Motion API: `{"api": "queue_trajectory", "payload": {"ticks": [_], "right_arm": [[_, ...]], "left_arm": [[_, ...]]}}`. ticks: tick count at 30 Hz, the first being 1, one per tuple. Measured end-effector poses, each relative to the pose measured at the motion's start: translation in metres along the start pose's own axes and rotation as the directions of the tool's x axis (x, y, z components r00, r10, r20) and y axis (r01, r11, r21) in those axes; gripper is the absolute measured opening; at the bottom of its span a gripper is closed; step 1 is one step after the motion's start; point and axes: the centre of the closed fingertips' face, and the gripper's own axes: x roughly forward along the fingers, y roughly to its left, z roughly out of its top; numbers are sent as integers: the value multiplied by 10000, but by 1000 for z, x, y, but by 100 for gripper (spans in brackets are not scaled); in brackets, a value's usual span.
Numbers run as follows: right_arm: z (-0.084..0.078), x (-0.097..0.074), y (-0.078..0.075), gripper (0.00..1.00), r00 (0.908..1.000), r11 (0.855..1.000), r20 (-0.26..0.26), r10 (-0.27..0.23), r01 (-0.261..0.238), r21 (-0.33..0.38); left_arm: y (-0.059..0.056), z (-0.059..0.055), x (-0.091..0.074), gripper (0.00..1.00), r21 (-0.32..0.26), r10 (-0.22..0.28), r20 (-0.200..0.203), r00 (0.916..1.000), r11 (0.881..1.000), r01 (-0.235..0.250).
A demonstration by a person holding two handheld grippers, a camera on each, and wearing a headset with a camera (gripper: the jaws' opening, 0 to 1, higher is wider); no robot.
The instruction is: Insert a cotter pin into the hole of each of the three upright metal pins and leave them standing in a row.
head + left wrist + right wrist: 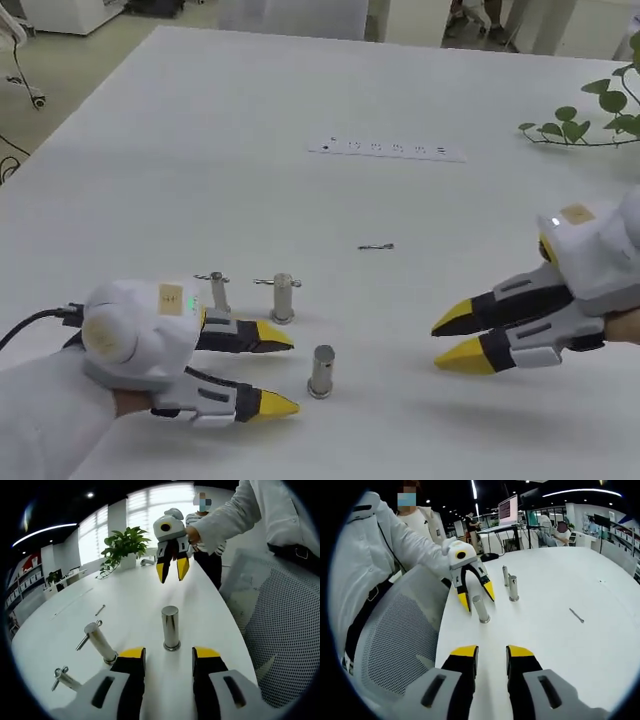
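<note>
My L gripper (292, 372) was open, empty. The bare pin (321, 371), a shiny round steel post, stood just past its yellow tips. R gripper (438, 347) was open & empty too. Two pins (283, 298) behind had thin cotters (263, 283) thru their tops. A loose cotter (376, 246) lay on the smooth white table (300, 110), too tiny to make out.

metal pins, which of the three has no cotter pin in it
The front pin, just ahead of the left gripper: its top is bare. The middle pin and the left pin each hold a cotter pin.
</note>
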Motion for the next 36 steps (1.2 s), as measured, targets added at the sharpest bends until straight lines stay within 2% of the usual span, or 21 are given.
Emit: {"api": "queue_trajectory", "payload": {"ticks": [10,17,24,26,31,36], "right_arm": [[-2,-3,3,24,10000,9996,11,-99,99,275],[1,-3,-1,23,9999,9994,-23,-144,145,314],[4,0,-3,23,9999,9996,-56,-111,112,277],[5,1,-6,23,9999,9996,-64,-109,111,264],[10,3,-12,22,9999,9996,-27,-151,152,241],[12,7,-20,21,9995,9996,-175,-268,270,125]], "left_arm": [[-1,1,14,25,617,-532,2,9986,9967,531],[-4,2,22,22,936,-986,-31,9951,9907,984],[-4,7,27,16,941,-1131,132,9935,9893,1114],[-8,7,28,12,977,-1244,139,9921,9877,1224],[-6,7,29,12,382,-868,234,9960,9956,859],[-4,7,31,11,24,-428,364,9984,9991,427]]}}
